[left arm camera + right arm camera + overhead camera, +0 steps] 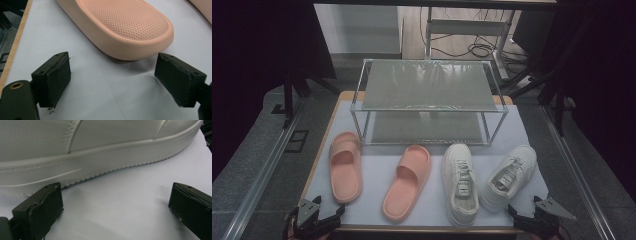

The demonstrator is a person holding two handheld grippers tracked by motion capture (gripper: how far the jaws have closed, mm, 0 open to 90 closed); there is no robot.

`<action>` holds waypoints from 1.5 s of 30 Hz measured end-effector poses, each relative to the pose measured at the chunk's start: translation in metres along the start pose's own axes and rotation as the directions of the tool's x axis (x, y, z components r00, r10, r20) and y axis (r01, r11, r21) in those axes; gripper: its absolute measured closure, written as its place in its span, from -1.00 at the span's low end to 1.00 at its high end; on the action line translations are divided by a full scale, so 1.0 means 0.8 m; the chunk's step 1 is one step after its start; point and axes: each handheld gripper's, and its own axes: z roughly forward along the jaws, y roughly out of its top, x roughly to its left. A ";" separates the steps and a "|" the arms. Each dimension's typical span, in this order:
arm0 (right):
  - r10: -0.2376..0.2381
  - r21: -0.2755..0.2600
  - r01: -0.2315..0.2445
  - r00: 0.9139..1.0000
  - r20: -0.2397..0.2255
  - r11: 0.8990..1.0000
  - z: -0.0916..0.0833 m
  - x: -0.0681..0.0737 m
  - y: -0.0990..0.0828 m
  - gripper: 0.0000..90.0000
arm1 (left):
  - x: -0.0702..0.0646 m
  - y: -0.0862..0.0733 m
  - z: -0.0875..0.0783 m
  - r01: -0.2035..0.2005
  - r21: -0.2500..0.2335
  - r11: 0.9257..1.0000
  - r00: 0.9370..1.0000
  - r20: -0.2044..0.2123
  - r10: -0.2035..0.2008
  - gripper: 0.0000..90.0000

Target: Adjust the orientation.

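Left gripper (319, 216), jaws wide and empty, sits just before the left slipper (345, 167); right gripper (532, 216) (also wide, empty) beside a sneaker (508, 177), both shoes before the rack (427, 95), likely awaiting shelving.

We are looking at a lab-like recording setup: a table (522, 131) under a white sheet, dark curtains on both sides, metal frame rails (259, 175) along the floor, and loose cables (472, 49) beneath a bench behind.
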 end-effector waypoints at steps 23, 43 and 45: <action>-0.002 -0.006 0.002 1.000 0.000 1.000 0.000 0.000 -0.001 -1.00 | 0.002 0.005 -0.003 -0.019 0.032 0.999 1.000 -0.009 0.019 -0.70; 0.003 -0.007 -0.003 1.000 0.003 1.000 0.001 0.001 -0.001 -1.00 | 0.012 0.080 -0.004 -0.009 0.037 0.999 0.999 0.031 0.008 -0.51; 0.002 -0.006 -0.002 1.000 0.003 1.000 0.000 0.000 -0.001 -1.00 | 0.010 0.092 0.008 -0.012 0.051 0.999 0.998 0.056 0.010 -0.51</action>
